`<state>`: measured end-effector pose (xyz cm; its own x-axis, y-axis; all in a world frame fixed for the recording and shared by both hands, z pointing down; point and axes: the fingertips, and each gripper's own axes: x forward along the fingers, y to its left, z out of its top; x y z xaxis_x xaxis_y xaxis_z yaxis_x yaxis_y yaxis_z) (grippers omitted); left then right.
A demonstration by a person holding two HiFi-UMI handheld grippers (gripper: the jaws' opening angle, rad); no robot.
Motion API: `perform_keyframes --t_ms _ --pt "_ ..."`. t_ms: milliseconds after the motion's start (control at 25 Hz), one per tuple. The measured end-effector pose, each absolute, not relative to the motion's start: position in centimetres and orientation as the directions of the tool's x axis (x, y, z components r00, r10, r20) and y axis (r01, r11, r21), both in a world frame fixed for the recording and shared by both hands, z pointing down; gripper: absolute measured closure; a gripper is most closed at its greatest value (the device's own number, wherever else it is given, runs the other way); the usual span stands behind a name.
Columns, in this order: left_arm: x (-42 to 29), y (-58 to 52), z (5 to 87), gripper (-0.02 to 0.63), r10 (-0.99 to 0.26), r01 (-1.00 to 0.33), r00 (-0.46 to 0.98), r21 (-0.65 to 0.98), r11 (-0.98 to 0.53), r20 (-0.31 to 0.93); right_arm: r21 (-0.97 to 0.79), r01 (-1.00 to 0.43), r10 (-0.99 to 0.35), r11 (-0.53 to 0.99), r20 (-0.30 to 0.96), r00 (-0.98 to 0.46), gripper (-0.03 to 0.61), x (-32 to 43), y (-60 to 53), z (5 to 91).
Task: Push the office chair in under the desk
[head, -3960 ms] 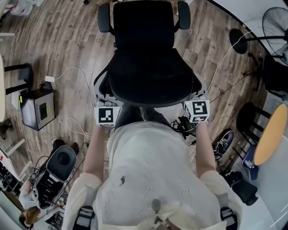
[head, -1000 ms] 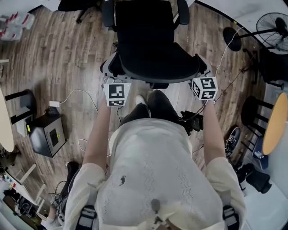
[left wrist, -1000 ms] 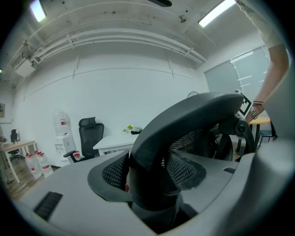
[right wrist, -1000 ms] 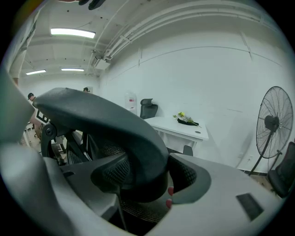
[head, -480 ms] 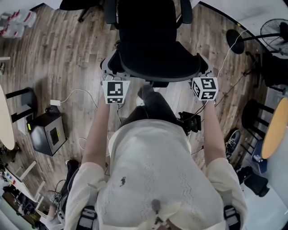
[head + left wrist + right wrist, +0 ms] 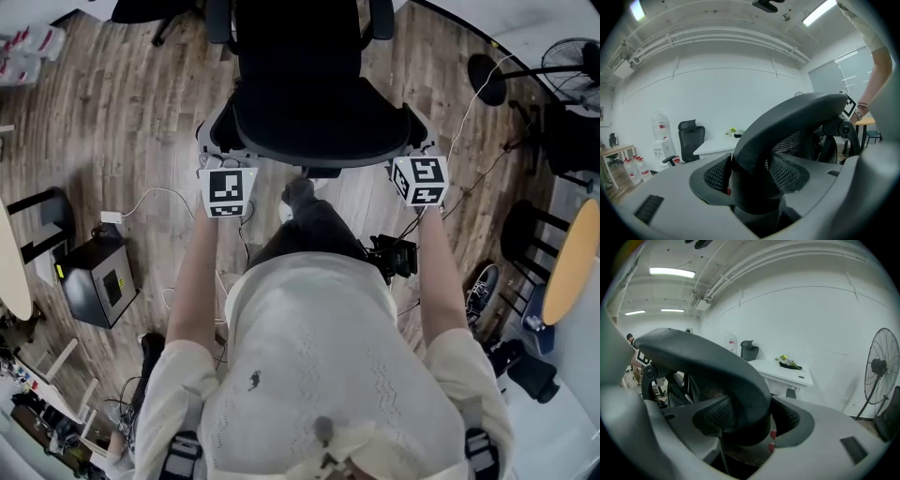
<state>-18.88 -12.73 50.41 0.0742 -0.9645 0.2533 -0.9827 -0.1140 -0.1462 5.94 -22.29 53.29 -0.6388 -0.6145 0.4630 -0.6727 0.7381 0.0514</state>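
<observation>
1. The wooden floor [image 6: 122,122] fills the head view, with the person standing on it at the near edge, both arms stretched forward.
2. The office chair [image 6: 319,108] stands directly ahead of the person, at the far centre. Its curved black backrest is nearest the person, and its seat and armrests reach the far edge of the view.
3. A white desk [image 6: 780,371] with a small plant on it shows beyond the chair's back frame in the right gripper view. The left gripper view shows it too, far behind the frame. The chair stands on open floor, not under it.
4. A standing fan [image 6: 881,366] is at the far right, against the white wall.
5. A second black chair [image 6: 689,140] stands by the far wall to the left, next to a water dispenser [image 6: 660,136].
6. A black box [image 6: 94,277] sits on the floor to the person's left, with a white cable [image 6: 155,202] trailing near it.
7. The left gripper [image 6: 217,155] is at the backrest's left end. Its jaws are closed around the thick black rim of the frame, which fills the space between them in its own view.
8. The right gripper [image 6: 411,150] is at the backrest's right end, and its jaws are clamped on the rim in the same way.
</observation>
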Motion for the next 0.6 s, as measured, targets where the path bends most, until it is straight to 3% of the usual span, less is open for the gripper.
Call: perform_keyframes --t_ms 600 --pt "-20.7 -17.6 50.6 0.336 -0.965 -0.981 0.08 -0.154 -0.121 0.248 0.05 -0.68 -0.621 0.731 0.461 -0.634 0.302 4.2 -26.8 53.4"
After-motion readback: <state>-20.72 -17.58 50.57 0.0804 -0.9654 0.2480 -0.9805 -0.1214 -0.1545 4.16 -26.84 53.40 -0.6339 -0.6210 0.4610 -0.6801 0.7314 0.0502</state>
